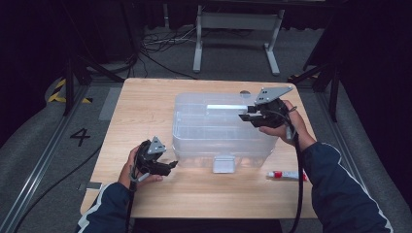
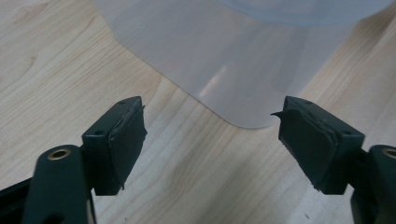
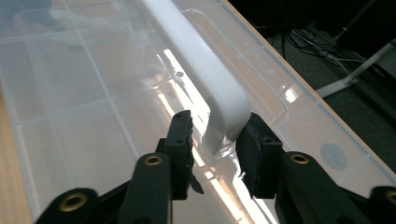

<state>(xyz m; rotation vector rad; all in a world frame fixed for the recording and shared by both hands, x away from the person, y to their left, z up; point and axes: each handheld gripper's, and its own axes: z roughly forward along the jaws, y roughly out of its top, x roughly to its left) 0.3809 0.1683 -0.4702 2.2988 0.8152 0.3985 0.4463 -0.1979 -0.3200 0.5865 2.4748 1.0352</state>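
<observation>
While the clear storage box (image 1: 221,128) sits in the middle of the wooden table (image 1: 145,107), lid on, I have my right gripper (image 3: 214,148) at the lid's far right end, its jaws straddling the end of the white handle (image 3: 205,79) that runs along the lid top. In the right gripper view the pads stand close on either side of the handle's downturned end; one looks touching or nearly so, but I cannot confirm a firm clamp, so I log the jaws as partly closed around the handle, not yet gripping. My left gripper (image 2: 212,140) waits by the box's near left corner (image 2: 243,116) with jaws wide apart and nothing between them; the corner lies just ahead of the fingertips. A white front latch (image 1: 224,164) hangs at the middle of the near side, and a small tube with a red cap (image 1: 286,174) lies on the table to the right, apart from the box. Judgement: the step in hand is securing the handle. To do it well, centre the pads squarely on the handle's flat sides, close until both seat, and avoid pinching at the curved tip where they could slip off. Steady the box with the left before any lift, since the latch state is unclear.
</observation>
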